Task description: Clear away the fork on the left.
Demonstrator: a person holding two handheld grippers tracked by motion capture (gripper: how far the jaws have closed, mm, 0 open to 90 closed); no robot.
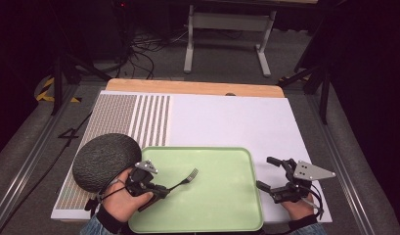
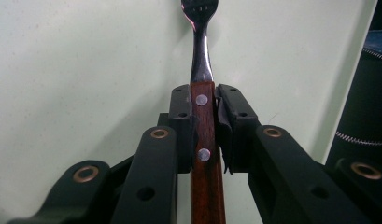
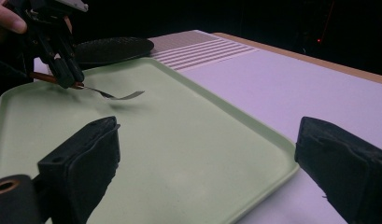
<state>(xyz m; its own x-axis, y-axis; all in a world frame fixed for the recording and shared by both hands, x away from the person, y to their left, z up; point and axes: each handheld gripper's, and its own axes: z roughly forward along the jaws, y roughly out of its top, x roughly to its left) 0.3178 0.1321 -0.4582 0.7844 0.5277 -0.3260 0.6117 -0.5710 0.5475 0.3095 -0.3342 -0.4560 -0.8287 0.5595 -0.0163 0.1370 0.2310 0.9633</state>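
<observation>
Clamped between the jaws of the left gripper [image 2: 205,126], a wooden-handled fork [image 2: 201,93] is seen close in the left gripper view, its two rivets plain. From the right gripper view, the fork is shown held just above the green tray [image 3: 188,154]. Beside the tray, the right gripper [image 1: 275,177] is held wide open, empty.

Light falls from above onto the counter [image 1: 227,122], leaving the floor and room around it dim to black. The green tray [image 1: 222,196] is evenly lit, without glare. In the right gripper view the fork [image 3: 111,94] casts a soft shadow on the tray, and the near jaws are blurred. In the left gripper view the fork's metal neck shows a bright glint.
</observation>
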